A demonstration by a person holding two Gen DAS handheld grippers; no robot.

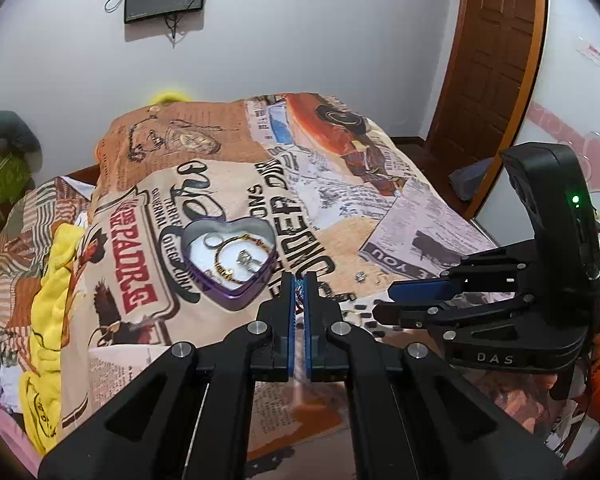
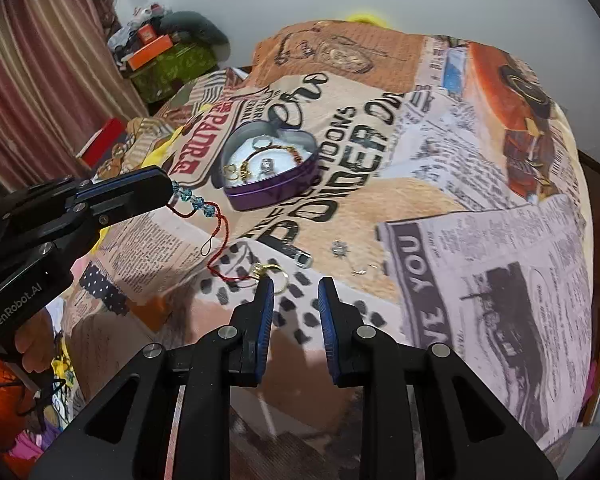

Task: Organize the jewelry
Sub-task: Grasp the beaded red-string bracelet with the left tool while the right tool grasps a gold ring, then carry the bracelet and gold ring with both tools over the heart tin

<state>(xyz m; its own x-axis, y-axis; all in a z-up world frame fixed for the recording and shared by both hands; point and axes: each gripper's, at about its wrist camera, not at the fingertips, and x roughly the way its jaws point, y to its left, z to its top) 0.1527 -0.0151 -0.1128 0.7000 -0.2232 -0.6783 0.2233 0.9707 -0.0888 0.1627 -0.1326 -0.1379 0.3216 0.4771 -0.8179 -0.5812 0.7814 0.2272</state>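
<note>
A purple heart-shaped tin (image 1: 236,286) (image 2: 278,186) lies open on the printed blanket, holding a gold chain (image 1: 224,262), a ring (image 1: 211,240) and a silver stud (image 2: 268,165). My left gripper (image 1: 299,280) (image 2: 171,191) is shut on a red cord bracelet with blue beads (image 2: 198,203), lifted beside the tin; the cord hangs down to the blanket. My right gripper (image 2: 296,286) (image 1: 382,302) is open just behind a gold ring (image 2: 280,280) at the cord's end. A small silver earring (image 2: 339,248) (image 1: 360,277) lies on the blanket to the right.
A silver clip (image 2: 304,258) lies near the gold ring. The patterned blanket (image 2: 480,184) covers the bed. Yellow cloth (image 1: 50,292) bunches at the left edge. Boxes (image 2: 168,60) and a curtain stand far left, a brown door (image 1: 488,60) at the right.
</note>
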